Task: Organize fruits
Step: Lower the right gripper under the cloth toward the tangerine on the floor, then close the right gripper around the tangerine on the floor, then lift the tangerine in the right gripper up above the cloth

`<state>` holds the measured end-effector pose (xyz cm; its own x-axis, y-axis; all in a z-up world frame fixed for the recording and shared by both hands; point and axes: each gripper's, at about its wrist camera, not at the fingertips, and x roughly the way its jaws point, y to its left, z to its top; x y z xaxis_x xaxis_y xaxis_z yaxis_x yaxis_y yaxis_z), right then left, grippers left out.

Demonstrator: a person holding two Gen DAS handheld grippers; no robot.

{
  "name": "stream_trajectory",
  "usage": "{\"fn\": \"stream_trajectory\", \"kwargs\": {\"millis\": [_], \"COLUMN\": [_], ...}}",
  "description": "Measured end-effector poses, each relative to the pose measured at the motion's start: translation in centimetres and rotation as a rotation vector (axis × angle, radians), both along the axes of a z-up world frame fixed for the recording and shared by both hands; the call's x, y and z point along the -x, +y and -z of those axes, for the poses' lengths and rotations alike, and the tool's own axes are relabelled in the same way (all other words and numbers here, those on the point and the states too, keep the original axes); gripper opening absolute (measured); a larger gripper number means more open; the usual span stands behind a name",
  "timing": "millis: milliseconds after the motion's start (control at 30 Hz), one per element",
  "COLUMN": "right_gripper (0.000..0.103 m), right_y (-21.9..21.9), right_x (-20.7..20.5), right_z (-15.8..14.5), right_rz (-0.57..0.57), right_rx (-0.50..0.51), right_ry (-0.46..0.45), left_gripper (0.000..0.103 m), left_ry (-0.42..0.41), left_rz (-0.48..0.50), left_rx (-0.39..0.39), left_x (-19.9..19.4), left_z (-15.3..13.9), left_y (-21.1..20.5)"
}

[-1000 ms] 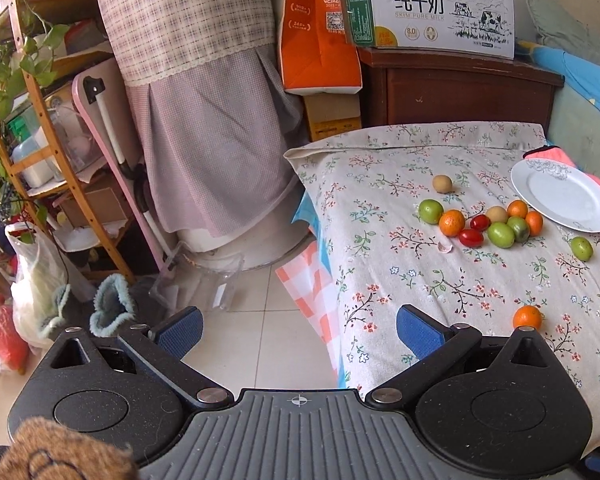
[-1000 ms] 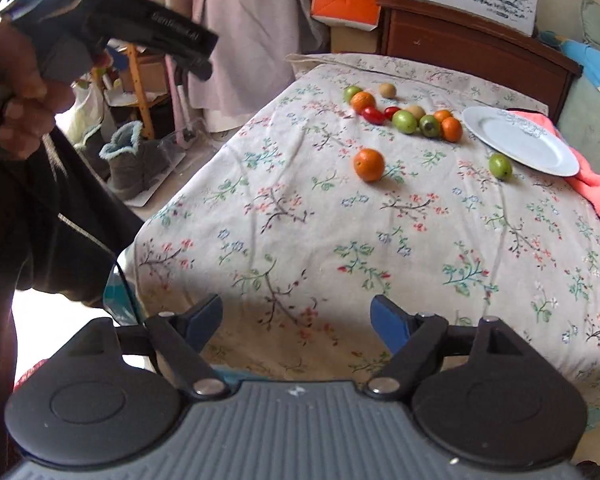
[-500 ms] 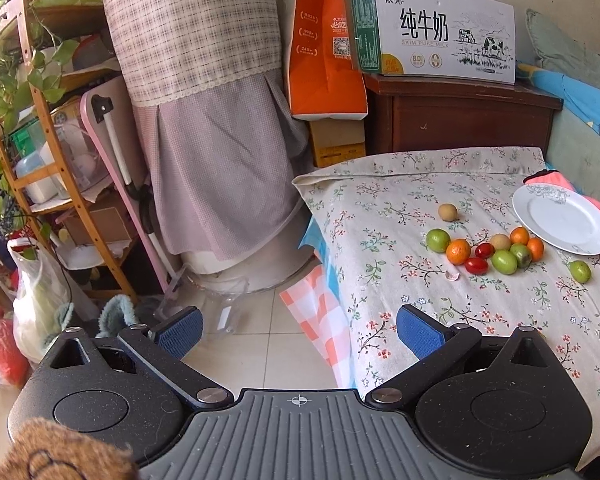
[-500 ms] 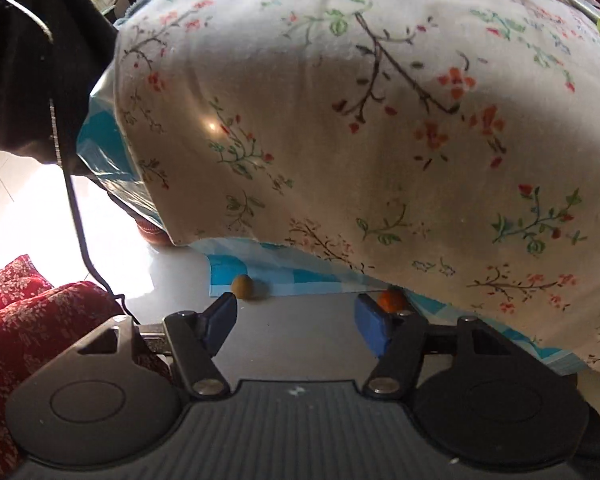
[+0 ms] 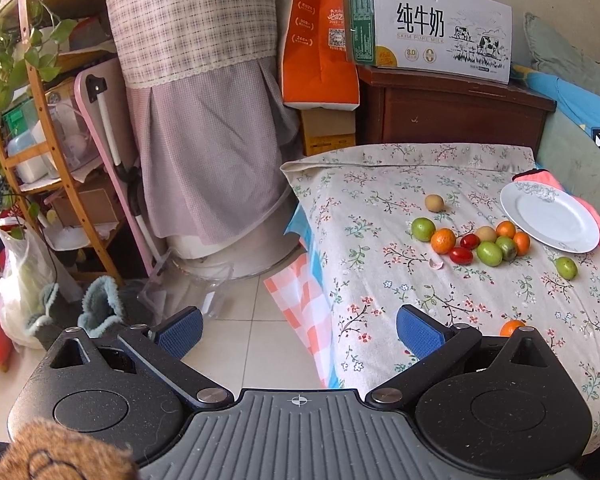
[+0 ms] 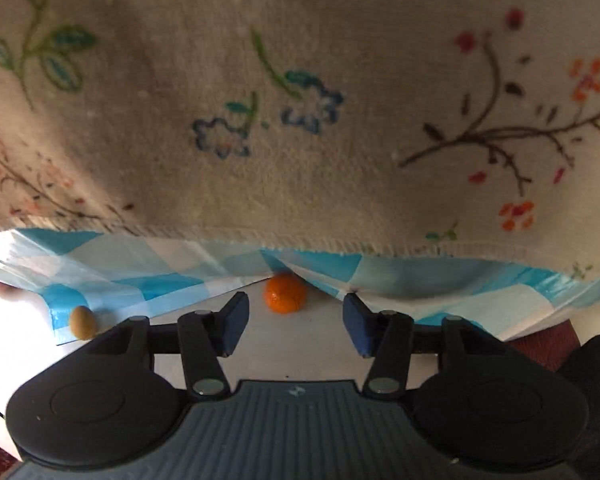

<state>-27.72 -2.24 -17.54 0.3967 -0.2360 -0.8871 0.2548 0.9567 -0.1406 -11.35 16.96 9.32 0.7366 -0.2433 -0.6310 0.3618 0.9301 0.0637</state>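
Through the left wrist camera, my left gripper (image 5: pixel 298 330) hangs over pale floor tiles at the table edge, its blue-padded fingers (image 5: pixel 180 330) spread wide with nothing between them. Left of it stand a wooden shelf unit with trailing green leaves (image 5: pixel 24 92) and a tall shape under a checked purple cloth (image 5: pixel 204 120). To the right lies the table under a cream floral cloth (image 5: pixel 380 300). On it rest a tan round fruit (image 5: pixel 434 203), then a cluster of green, orange and red small fruits (image 5: pixel 472 242) just beside a white round plate (image 5: pixel 548 222), one green fruit (image 5: pixel 566 268) apart below the plate, and a lone orange fruit (image 5: pixel 512 327) half hidden behind my right finger. Through the right wrist camera, my right gripper (image 6: pixel 294 322) points down at the floor below the hanging cloth hem (image 6: pixel 300 120); its fingers (image 6: pixel 234 322) have just been closing, yet they stand apart, touching nothing. At far left a small tan oval fruit (image 6: pixel 83 322) sits on the floor by a blue-and-white checked plastic sheet (image 6: pixel 140 272). A small orange mandarin (image 6: pixel 286 293) lies on the floor just beyond the fingertips, in line with the gap between them, tucked under the sheet's edge.
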Motion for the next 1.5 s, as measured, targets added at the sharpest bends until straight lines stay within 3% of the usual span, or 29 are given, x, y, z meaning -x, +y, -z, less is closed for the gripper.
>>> {"fn": "stream_trajectory", "kwargs": {"millis": [367,600,900,1133,1300,1400,1500], "right_gripper": [0.051,0.032,0.032,0.032,0.032,0.032,0.032], "right_y": [0.2,-0.4,-0.6,0.4,1.4,1.6,1.0], "right_x": [-1.7,-2.0,-1.3,0.1,1.2,2.3,2.6], "right_z": [3.5,4.8,4.7,0.5,-4.8,-8.3,-11.9], "right_rz": [-0.062,-0.052,-0.102,-0.22,-0.349,-0.405,-0.38], "right_rx": [-0.006,-0.013,-0.048,-0.159,-0.225,-0.242,-0.26], "right_ry": [0.011,0.027,0.078,0.145,0.18,0.158,0.118], "left_gripper": [0.103,0.103,0.103,0.103,0.103,0.103,0.103], "left_ry": [-0.022,-0.012,-0.034,-0.024,0.019,0.045,0.093], "left_rz": [-0.004,0.014,0.035,0.118,0.203,0.244,0.239], "left_rx": [-0.024,-0.039,-0.047,-0.03,-0.008,0.009,-0.012], "left_x": [-0.6,-0.8,-0.4,1.2,3.0,5.0,6.7], "left_z": [1.0,1.6,1.8,1.8,1.9,2.0,2.6], "left_y": [-1.5,-2.3,-2.5,-2.2,-2.2,-1.8,-1.4]}}
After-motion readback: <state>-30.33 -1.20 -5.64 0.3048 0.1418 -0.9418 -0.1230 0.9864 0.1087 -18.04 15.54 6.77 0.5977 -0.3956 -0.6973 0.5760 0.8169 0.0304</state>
